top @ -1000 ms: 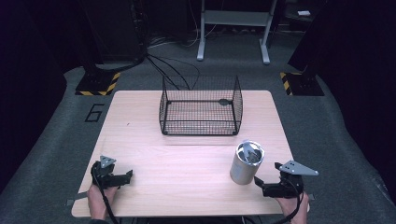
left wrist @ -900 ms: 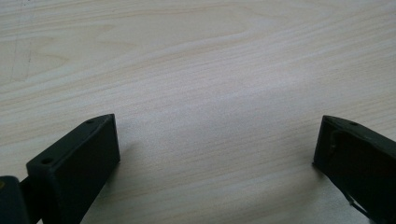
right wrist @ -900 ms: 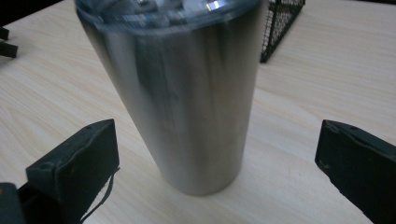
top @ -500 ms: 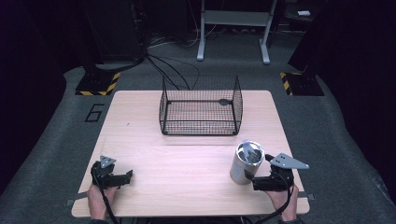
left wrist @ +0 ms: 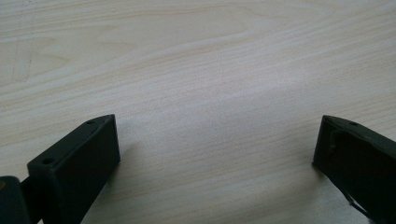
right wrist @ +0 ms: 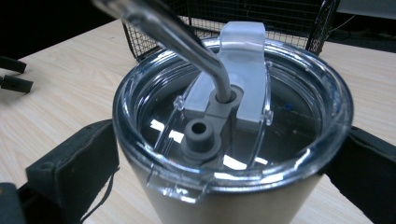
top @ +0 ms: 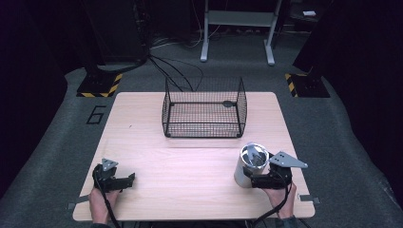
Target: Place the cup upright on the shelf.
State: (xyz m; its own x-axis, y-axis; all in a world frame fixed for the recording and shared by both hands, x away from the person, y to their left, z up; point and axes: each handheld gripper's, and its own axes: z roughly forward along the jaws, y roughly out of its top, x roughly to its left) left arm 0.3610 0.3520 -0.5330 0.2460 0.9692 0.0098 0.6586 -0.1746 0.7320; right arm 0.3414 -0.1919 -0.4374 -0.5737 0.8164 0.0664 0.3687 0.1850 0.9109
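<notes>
A steel tumbler [top: 249,167] with a clear lid and a bent metal straw stands upright at the table's front right. In the right gripper view the tumbler [right wrist: 233,116] sits between my two black jaws, one on each side of its body just below the lid. My right gripper [top: 252,179] is open around it, and I cannot tell whether the jaws touch it. My left gripper [top: 129,179] rests open at the front left, and in its own view the left gripper [left wrist: 217,135] has only bare wood between its jaws.
A black wire basket [top: 204,114] stands at the back middle of the wooden table [top: 190,156], and its mesh [right wrist: 261,18] rises right behind the tumbler. The left gripper [right wrist: 11,74] shows far off at that view's left edge. Dark floor and cables lie beyond.
My right gripper has slid left toward the tumbler, and its jaws now flank it. The left gripper has barely moved.
</notes>
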